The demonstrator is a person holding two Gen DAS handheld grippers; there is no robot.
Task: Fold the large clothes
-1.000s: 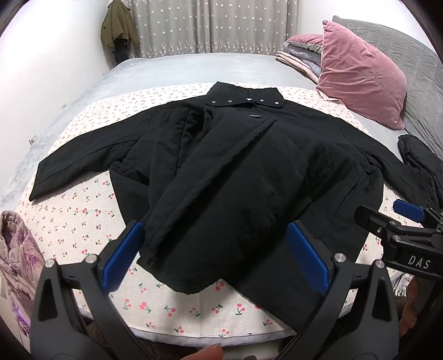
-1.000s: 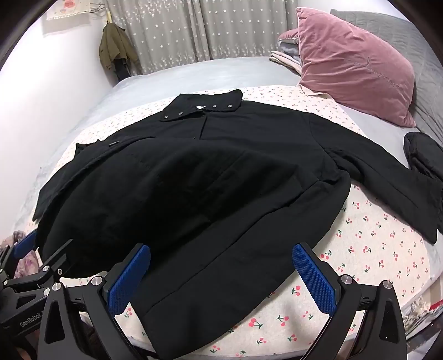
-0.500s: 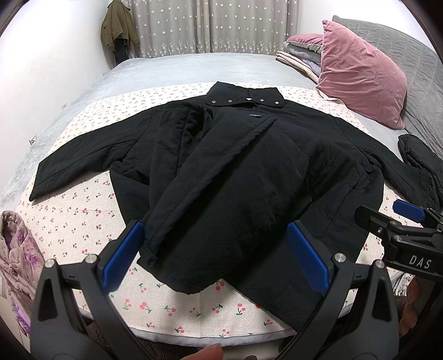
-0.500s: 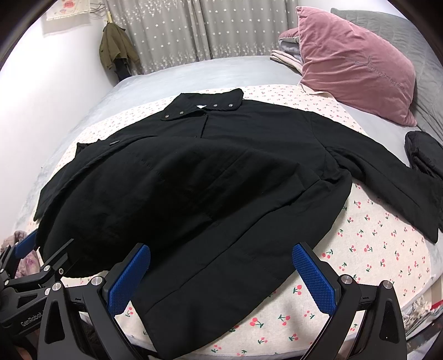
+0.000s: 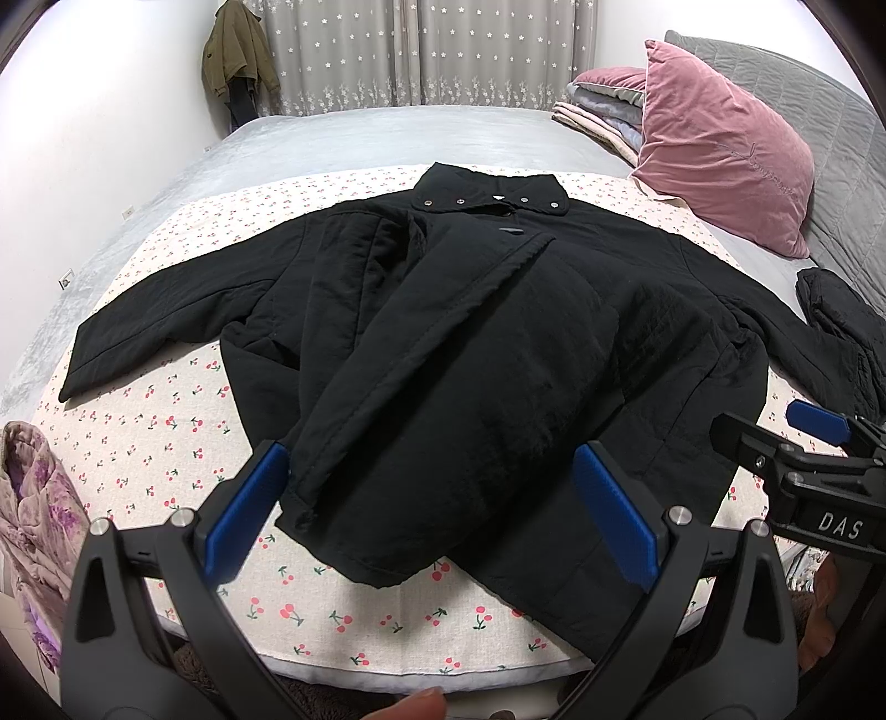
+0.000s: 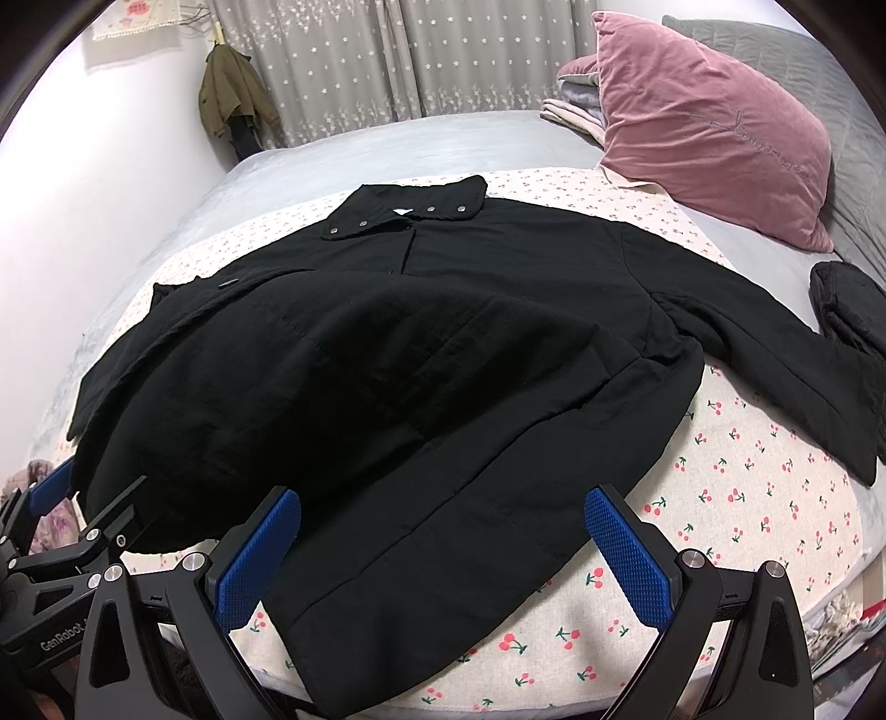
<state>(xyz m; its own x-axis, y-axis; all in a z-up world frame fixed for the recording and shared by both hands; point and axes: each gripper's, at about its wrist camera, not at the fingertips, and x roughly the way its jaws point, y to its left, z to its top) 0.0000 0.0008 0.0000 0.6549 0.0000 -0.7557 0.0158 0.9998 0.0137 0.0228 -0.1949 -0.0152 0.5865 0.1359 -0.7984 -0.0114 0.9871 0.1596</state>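
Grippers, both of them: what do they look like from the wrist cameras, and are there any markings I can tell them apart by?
Both are alike: black triangular fingers with cut-outs, silver bolts and blue textured pads. Left gripper, seen from the right wrist view, reads "GenRobot". Right gripper, seen from the left wrist view, carries a "DAS" label.

Jacket [image 5: 459,354] flat on cherry-print cloth [image 5: 166,443] atop bed [image 5: 354,138], collar at far side. Pillow [image 5: 725,144] behind-right, folded stack [image 5: 598,111] behind it. Bundle [image 5: 841,321] at right sleeve end, possibly touching. Curtain [image 5: 443,50] behind bed.
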